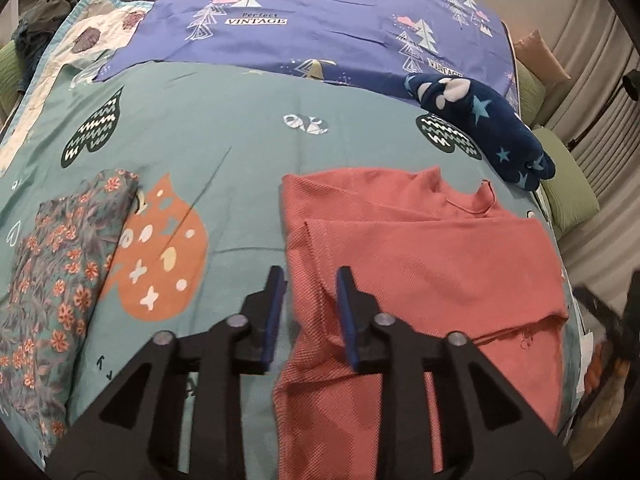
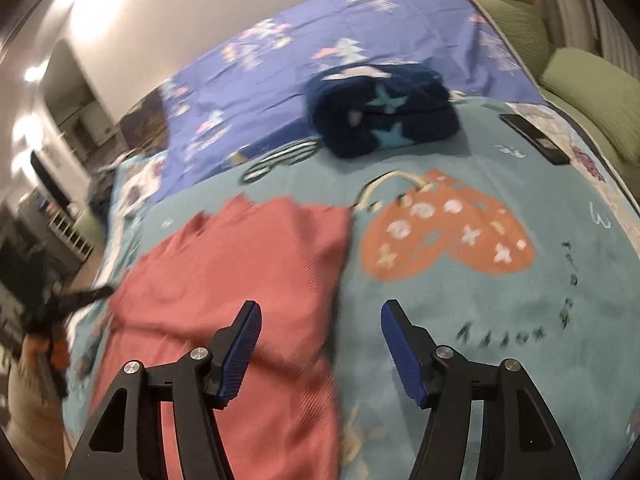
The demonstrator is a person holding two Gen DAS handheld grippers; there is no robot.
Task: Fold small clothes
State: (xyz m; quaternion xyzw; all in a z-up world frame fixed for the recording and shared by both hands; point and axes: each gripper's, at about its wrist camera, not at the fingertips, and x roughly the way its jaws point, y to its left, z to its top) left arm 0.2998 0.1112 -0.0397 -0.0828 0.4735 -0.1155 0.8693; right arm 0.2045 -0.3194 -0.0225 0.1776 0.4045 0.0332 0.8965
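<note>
A coral pink garment (image 1: 420,256) lies partly folded on the teal bedspread (image 1: 240,136); it also shows in the right wrist view (image 2: 240,264). My left gripper (image 1: 310,280) is open, its fingers straddling the garment's left edge, holding nothing. My right gripper (image 2: 320,312) is wide open and empty, above the garment's right edge. The right wrist view is blurred. A folded floral garment (image 1: 60,272) lies at the left. A folded navy star-patterned garment (image 1: 480,128) lies at the back right, also seen in the right wrist view (image 2: 384,108).
A purple tree-print sheet (image 1: 320,20) covers the far half of the bed. A black phone or remote (image 2: 534,138) lies near the bed's right side. Green cushions (image 2: 592,76) line the right edge. The other gripper shows blurred at the left (image 2: 52,308).
</note>
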